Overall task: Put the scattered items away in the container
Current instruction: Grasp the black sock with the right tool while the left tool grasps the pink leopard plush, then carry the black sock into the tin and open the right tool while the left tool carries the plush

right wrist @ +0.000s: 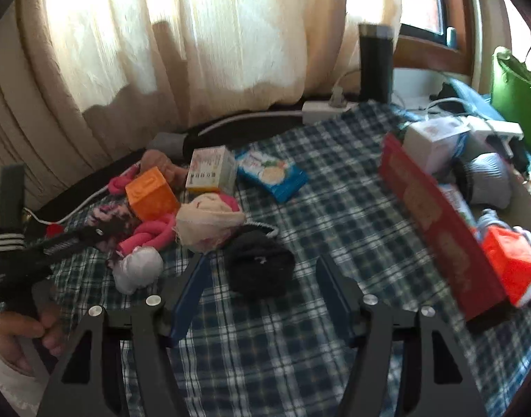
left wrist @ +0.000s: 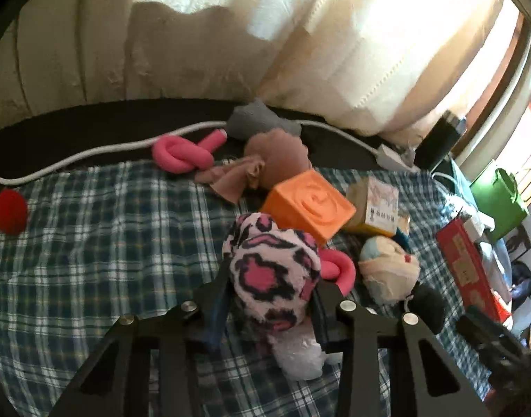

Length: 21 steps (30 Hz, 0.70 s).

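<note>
My left gripper (left wrist: pixel 270 278) is shut on a pink, black and white leopard-print plush sock (left wrist: pixel 265 274) above the plaid cloth; it also shows in the right wrist view (right wrist: pixel 107 222). My right gripper (right wrist: pixel 262 260) is open, its fingers either side of a black rolled sock (right wrist: pixel 260 267) lying on the cloth. The red container box (right wrist: pixel 439 222) stands at the right and holds several items. An orange cube (left wrist: pixel 309 205), a cream sock ball (right wrist: pixel 210 222), a pink foam knot (left wrist: pixel 182 154) and a small carton (right wrist: pixel 211 170) lie scattered.
A blue snack packet (right wrist: pixel 272 173) lies mid-cloth. A white power strip (right wrist: pixel 324 109) and cable run along the curtain. A dark flask (right wrist: pixel 375 62) and a green bag (right wrist: pixel 512 83) stand at the back right. A red ball (left wrist: pixel 10 212) lies far left.
</note>
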{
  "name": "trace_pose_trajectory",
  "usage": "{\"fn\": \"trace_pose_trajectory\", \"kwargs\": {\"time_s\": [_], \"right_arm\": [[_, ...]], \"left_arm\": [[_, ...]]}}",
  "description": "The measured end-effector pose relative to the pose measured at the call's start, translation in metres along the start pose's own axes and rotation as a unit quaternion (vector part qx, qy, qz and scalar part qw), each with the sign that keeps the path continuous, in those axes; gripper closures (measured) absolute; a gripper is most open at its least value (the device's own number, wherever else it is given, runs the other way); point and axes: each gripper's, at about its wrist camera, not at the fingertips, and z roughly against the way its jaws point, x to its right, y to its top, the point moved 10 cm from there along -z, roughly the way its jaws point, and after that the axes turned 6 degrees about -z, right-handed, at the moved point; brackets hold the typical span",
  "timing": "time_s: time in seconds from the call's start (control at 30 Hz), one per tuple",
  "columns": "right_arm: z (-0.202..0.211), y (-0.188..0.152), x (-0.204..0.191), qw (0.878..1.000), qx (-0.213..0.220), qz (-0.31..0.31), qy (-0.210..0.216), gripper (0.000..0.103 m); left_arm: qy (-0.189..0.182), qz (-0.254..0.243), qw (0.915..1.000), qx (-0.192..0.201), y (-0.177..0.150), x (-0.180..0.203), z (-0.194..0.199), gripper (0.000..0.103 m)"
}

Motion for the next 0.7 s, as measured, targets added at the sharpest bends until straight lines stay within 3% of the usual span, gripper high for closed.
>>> {"fn": "trace_pose_trajectory", "kwargs": {"time_s": [0.2, 0.43, 0.53, 0.7], "right_arm": [[-0.027, -0.003, -0.004, 1.000, -0.023, 0.016, -0.008, 0.034], [-0.054, -0.008, 0.005, 0.998, -0.051, 0.027, -0.021, 0.035], [-0.054, -0.010, 0.006, 0.998, -0.049, 0.031, -0.015, 0.051], [-0.031, -0.005, 0.009, 1.000, -0.018, 0.023, -0.002, 0.052]], "left_arm": [[-0.008, 0.009, 0.9991, 0.040, 0.019, -0.002, 0.029, 0.062], [-0.009, -0.011, 0.9982, 0.058, 0.023, 0.009, 0.044, 0.062], [-0.010, -0.024, 0.9982, 0.055, 0.020, 0.019, 0.042, 0.062], [-0.012, -0.039, 0.9980, 0.049, 0.014, 0.031, 0.041, 0.062]]}}
